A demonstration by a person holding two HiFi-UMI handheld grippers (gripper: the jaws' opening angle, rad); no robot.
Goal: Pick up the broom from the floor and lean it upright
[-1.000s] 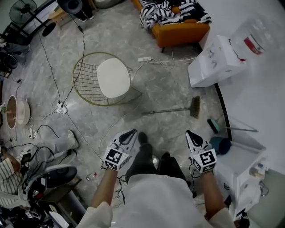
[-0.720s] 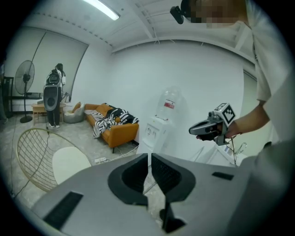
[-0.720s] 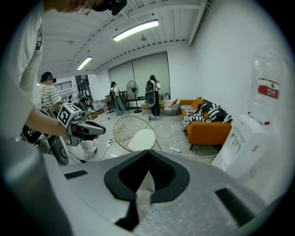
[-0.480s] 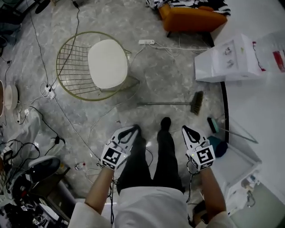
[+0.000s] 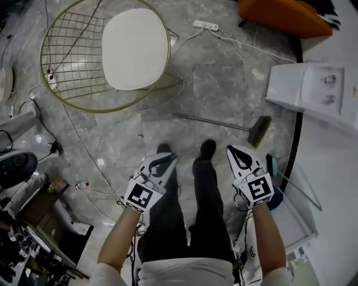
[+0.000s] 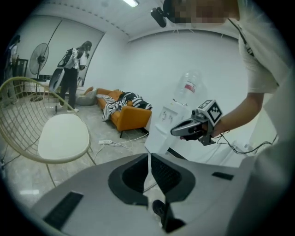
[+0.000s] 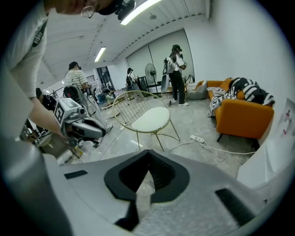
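Left tool [image 5: 167, 158], right tool [image 5: 232, 150] lowered; chair [image 5: 136, 48] near broom [image 5: 219, 123].

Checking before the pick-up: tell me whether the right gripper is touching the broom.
Apart. The head view shows bare floor between the right gripper and the broom lying ahead of it.

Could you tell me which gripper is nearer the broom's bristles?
The right gripper, close below the broom at its bristle end; the left gripper sits farther left.

Olive-bristled broom [image 5: 224, 124]; orange sofa [image 5: 285, 17]; white chair seat [image 5: 134, 47]
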